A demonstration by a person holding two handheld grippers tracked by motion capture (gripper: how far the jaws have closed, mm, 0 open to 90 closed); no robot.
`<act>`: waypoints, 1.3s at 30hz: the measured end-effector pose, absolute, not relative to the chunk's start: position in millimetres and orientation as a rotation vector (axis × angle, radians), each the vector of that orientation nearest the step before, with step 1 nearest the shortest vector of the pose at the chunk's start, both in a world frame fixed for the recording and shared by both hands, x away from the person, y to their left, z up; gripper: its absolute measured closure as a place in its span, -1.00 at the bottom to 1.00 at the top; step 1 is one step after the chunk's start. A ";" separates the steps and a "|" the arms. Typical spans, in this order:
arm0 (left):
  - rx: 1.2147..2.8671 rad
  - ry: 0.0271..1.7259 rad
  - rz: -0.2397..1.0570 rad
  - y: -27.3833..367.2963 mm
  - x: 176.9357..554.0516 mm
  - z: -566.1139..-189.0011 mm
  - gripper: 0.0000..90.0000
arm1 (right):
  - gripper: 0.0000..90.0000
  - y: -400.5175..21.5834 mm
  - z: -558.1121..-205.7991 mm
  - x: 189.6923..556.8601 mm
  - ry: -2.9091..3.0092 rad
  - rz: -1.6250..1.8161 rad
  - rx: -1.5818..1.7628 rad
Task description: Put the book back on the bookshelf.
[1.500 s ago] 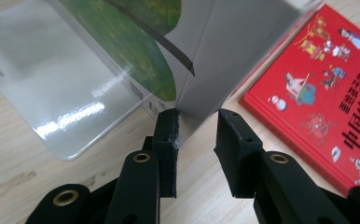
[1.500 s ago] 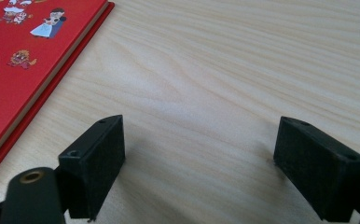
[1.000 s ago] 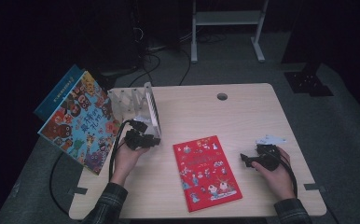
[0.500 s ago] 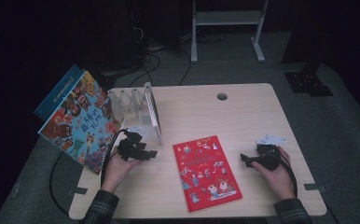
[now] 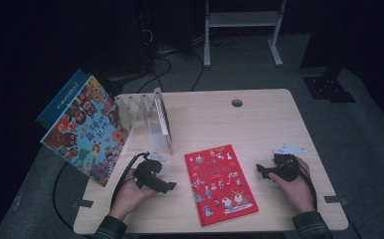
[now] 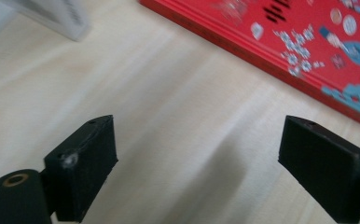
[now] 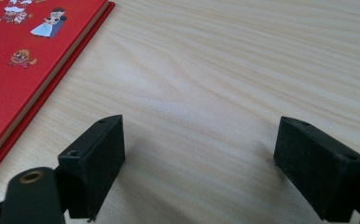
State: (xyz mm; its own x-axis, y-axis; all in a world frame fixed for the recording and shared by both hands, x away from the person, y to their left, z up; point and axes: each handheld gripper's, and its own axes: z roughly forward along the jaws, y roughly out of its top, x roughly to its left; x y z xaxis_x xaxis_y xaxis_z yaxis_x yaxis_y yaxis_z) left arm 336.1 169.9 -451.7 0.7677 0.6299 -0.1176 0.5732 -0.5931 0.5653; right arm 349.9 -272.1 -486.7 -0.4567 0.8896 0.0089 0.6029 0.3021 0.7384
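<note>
A red picture book (image 5: 220, 183) lies flat on the wooden table (image 5: 215, 119), between my two hands. My left gripper (image 5: 170, 188) hovers low just left of the book, pointing at its left edge. Its jaws have just been opening and now stand wide with only bare wood between them (image 6: 197, 163); the red book (image 6: 308, 42) lies just beyond them. My right gripper (image 5: 260, 170) rests right of the book, open and empty (image 7: 199, 163), with the red book's (image 7: 24, 51) edge at the left of its view.
A clear book rack (image 5: 145, 117) stands at the table's back left, its foot (image 6: 52, 16) ahead of my left jaws. A large colourful book (image 5: 88, 130) leans off the rack's left side over the table edge. A small hole (image 5: 237, 103) sits near the far edge.
My left hand has drawn back from the rack's foot toward the table's near edge, and its jaws have spread wider. The right hand and the red book have not moved.
</note>
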 end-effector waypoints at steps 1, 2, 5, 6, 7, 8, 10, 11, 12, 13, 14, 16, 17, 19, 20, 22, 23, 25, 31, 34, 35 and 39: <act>2.386 0.878 0.133 166.9 334.2 -454.6 -0.80 | -0.69 -272.0 -486.7 349.9 2.174 0.965 1.331; 2.409 0.865 0.140 164.5 332.8 -456.7 -0.81 | -0.70 -271.8 -486.7 350.0 2.178 0.963 1.329; 2.456 0.827 0.156 158.0 329.7 -461.9 -0.86 | -0.72 -271.7 -486.7 349.8 2.177 0.962 1.330; 2.465 0.822 0.167 156.3 328.8 -462.5 -0.87 | -0.73 -271.5 -486.9 349.9 2.180 0.963 1.328; 2.474 0.804 0.177 154.0 327.4 -463.4 -0.87 | -0.73 -271.4 -486.9 349.8 2.181 0.962 1.328; 2.479 0.794 0.178 153.1 326.9 -463.7 -0.89 | -0.73 -271.4 -486.9 349.7 2.180 0.961 1.329; 2.485 0.774 0.184 150.2 325.3 -464.4 -0.92 | -0.75 -271.0 -487.0 349.4 2.177 0.960 1.333; 2.488 0.766 0.191 149.0 324.6 -465.3 -0.92 | -0.79 -270.5 -487.0 349.3 2.182 0.957 1.335; 2.495 0.754 0.210 147.8 324.0 -466.4 -0.96 | -0.79 -269.8 -487.0 349.3 2.184 0.957 1.337; 2.492 0.742 0.237 146.6 323.5 -468.2 -0.97 | -0.79 -269.7 -487.1 349.3 2.182 0.956 1.338; 2.485 0.743 0.232 146.0 322.9 -469.0 -1.00 | -0.79 -269.5 -487.1 349.2 2.179 0.955 1.341; 2.473 0.716 0.238 146.9 322.8 -470.1 -1.00 | -0.78 -269.2 -487.1 349.0 2.179 0.953 1.341; 2.466 0.707 0.239 147.6 322.6 -470.6 -1.00 | -0.72 -269.0 -486.8 348.2 2.184 0.960 1.330; 2.442 0.654 0.238 150.9 322.9 -472.9 -1.00 | -0.68 -267.9 -486.4 347.4 2.183 0.960 1.329; 2.418 0.628 0.241 153.1 322.4 -474.8 -1.00 | -0.65 -267.1 -486.4 346.9 2.182 0.963 1.324; 2.357 0.611 0.256 155.5 319.5 -479.5 -1.00 | -0.53 -265.3 -485.7 345.3 2.183 0.968 1.319; 2.350 0.610 0.260 155.8 319.0 -480.1 -1.00 | -0.49 -264.1 -485.1 344.5 2.183 0.970 1.318; 2.335 0.619 0.265 155.8 318.0 -480.9 -1.00 | -0.33 -262.7 -483.7 343.1 2.184 0.965 1.321; 2.294 0.607 0.277 156.2 317.5 -484.4 -1.00 | -0.07 -258.1 -478.2 341.4 2.201 0.966 1.330; 2.294 0.608 0.276 156.0 317.8 -484.4 -1.00 | -0.05 -255.2 -473.9 339.9 2.200 1.009 1.337; 2.294 0.609 0.276 155.9 317.7 -484.4 -1.00 | -0.04 -254.5 -473.0 339.6 2.202 1.022 1.334; 2.293 0.612 0.277 155.7 317.7 -484.4 -1.00 | 0.00 -253.0 -470.2 339.2 2.214 1.057 1.334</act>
State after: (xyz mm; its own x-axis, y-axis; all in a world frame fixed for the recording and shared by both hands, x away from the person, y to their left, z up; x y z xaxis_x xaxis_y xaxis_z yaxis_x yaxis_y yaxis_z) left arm 317.7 155.7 -484.4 0.8633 0.5043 0.0180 0.3457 -0.6171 0.7069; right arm 339.2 -253.0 -470.2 -0.4967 0.8643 0.0794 0.6053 0.2794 0.7453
